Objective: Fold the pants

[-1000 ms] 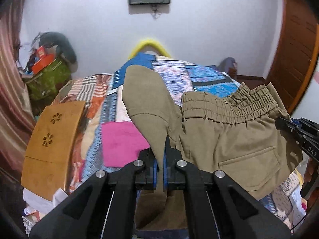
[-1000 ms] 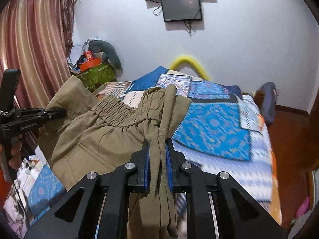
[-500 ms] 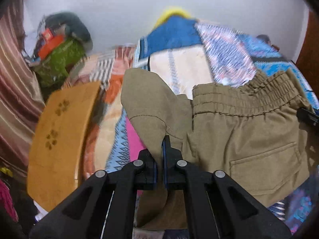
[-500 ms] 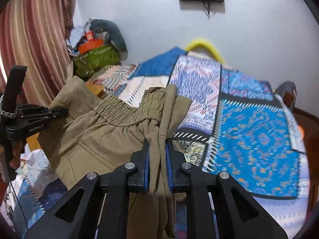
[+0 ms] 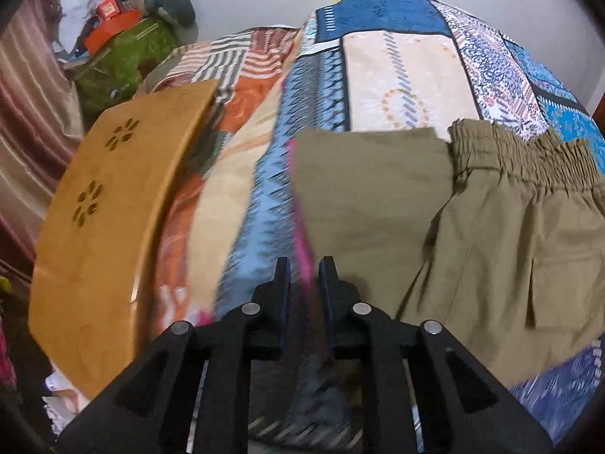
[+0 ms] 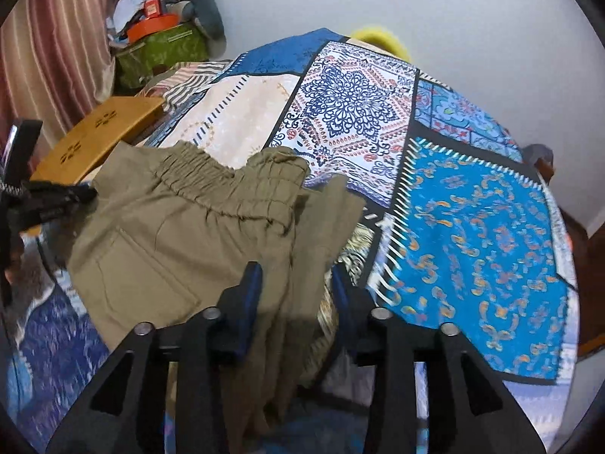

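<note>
Our khaki pants lie on the patchwork bedspread, filling the right half of the left wrist frame, elastic waistband toward the top. Our left gripper stands narrowly parted with nothing pinched, right at the cloth's left edge. Our right gripper gapes wide, a bunched fold running loose between its fingers. The risk we judge: that fold snags a finger as we pull away, dragging the cloth askew, or the hanging part at lower center slides off the bed's edge.
</note>
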Motion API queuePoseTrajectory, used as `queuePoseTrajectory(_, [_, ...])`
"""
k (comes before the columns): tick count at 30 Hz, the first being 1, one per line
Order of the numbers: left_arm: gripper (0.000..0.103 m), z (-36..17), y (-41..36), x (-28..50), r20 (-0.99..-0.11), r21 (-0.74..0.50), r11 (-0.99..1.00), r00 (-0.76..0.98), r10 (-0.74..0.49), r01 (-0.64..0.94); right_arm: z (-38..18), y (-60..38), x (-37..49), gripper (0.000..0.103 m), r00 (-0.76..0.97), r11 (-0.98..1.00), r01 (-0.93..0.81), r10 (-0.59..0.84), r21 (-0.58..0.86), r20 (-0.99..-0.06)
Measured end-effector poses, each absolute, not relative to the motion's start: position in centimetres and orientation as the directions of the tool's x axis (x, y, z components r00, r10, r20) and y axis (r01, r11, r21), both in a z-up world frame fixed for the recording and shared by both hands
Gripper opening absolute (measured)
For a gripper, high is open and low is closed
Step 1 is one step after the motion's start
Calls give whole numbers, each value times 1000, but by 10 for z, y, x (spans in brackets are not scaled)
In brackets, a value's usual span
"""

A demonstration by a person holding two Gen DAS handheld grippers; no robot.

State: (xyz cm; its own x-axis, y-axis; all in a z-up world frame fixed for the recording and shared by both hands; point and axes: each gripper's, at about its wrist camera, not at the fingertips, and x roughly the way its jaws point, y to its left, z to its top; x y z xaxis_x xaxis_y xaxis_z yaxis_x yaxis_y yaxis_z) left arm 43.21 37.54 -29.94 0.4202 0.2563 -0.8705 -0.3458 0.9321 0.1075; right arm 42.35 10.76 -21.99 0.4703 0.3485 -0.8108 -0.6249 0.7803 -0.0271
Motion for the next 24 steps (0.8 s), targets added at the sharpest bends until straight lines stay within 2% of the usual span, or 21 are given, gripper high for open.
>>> queuePoseTrajectory(6, [18, -267, 371, 394, -860, 99, 934, 443, 254, -343, -190, 86, 403, 47, 511, 794, -605, 328, -62, -794])
queuePoseTrajectory(12, [18, -194, 331, 351, -795, 51, 948, 561, 229, -315, -125, 61, 362, 47, 566, 791, -610, 400, -41, -721])
queuePoseTrajectory(18, [18, -102, 276, 287, -678, 12, 963, 706, 205, -268, -48, 39, 300, 47, 639, 778, -629, 506, -13, -579])
queuePoseTrajectory(24, [18, -19, 220, 201, -521, -5, 977, 835, 178, -212, 12, 19, 230, 47, 669, 745, -667, 607, 14, -429])
